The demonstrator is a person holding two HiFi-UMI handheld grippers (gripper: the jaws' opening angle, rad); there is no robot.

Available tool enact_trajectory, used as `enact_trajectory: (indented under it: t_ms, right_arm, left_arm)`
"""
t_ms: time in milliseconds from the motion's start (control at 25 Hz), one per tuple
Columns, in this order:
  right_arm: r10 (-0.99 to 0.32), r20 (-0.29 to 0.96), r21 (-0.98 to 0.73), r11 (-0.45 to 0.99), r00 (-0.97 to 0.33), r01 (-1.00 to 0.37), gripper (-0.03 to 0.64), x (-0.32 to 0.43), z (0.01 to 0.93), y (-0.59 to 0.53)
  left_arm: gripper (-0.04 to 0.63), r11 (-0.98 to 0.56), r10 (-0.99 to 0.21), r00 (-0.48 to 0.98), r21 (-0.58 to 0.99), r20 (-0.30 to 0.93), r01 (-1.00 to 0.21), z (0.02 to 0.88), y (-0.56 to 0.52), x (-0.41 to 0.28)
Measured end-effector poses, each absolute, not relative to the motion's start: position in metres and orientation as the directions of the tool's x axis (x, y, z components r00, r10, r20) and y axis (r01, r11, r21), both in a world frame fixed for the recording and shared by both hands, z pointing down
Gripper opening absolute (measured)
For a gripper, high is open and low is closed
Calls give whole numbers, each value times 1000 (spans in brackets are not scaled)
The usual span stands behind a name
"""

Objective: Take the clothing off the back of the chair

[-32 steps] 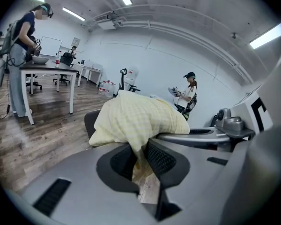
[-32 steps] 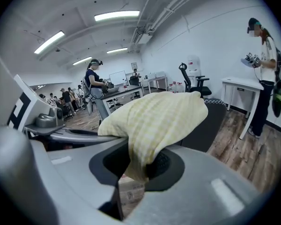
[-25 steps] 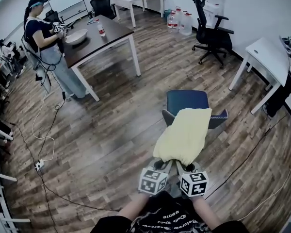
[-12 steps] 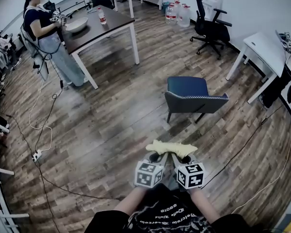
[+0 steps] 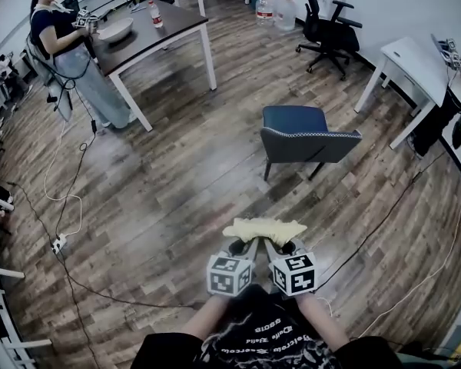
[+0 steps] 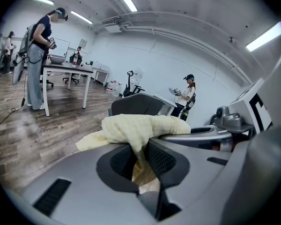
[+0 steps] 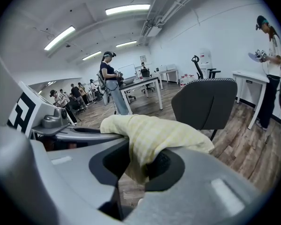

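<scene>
Left hand-held gripper (image 5: 240,246) and right hand-held gripper (image 5: 283,246) each pinch the yellow garment (image 5: 263,228), which we hold well apart from the chair (image 5: 307,143). Removal appears done; next we need somewhere to set it.

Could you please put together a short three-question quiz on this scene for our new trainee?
1. True or false: the pale yellow checked cloth garment hangs over the back of the dark blue padded chair.
2. What grips the garment? A) the left hand-held gripper alone B) the right hand-held gripper alone C) both
3. Fill in: the chair stands on a ____ plank floor.
Key: 1 false, it is off the chair, held well in front of it. 2 C, each pair of jaws is shut on the cloth. 3 wooden.
</scene>
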State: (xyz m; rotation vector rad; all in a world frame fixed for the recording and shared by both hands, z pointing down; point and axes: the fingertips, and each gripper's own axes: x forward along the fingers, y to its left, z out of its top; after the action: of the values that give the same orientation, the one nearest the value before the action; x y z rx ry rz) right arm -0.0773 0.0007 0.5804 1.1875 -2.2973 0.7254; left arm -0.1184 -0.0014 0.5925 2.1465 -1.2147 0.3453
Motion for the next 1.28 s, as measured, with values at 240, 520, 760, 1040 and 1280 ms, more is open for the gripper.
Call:
enact_trajectory:
  t_ms: [240, 520, 760, 1040, 1280]
  right_arm:
    - [-582, 606, -235, 521, -543, -821, 75, -84, 578, -4]
    - [-596, 583, -228, 531, -552, -816, 75, -77, 569, -15]
    - [-574, 582, -235, 560, -576, -795, 75, -70, 565, -19]
    - [-577, 573, -219, 576, -582, -787, 74, -63, 559, -18]
    - [-575, 570, -238, 569, -587, -788, 74, -60, 558, -17]
  left_arm:
    - [61, -354, -685, 525, 399, 505, -846, 591, -7, -125]
    - [61, -359, -701, 515, 380, 494, -853, 582, -17, -119]
    - [61, -367, -701, 521, 380, 487, -849, 578, -20, -112]
    - [61, -352, -720, 505, 377, 476, -857, 571, -20, -105]
    - [61, -353, -720, 507, 378, 474, -856, 569, -20, -102]
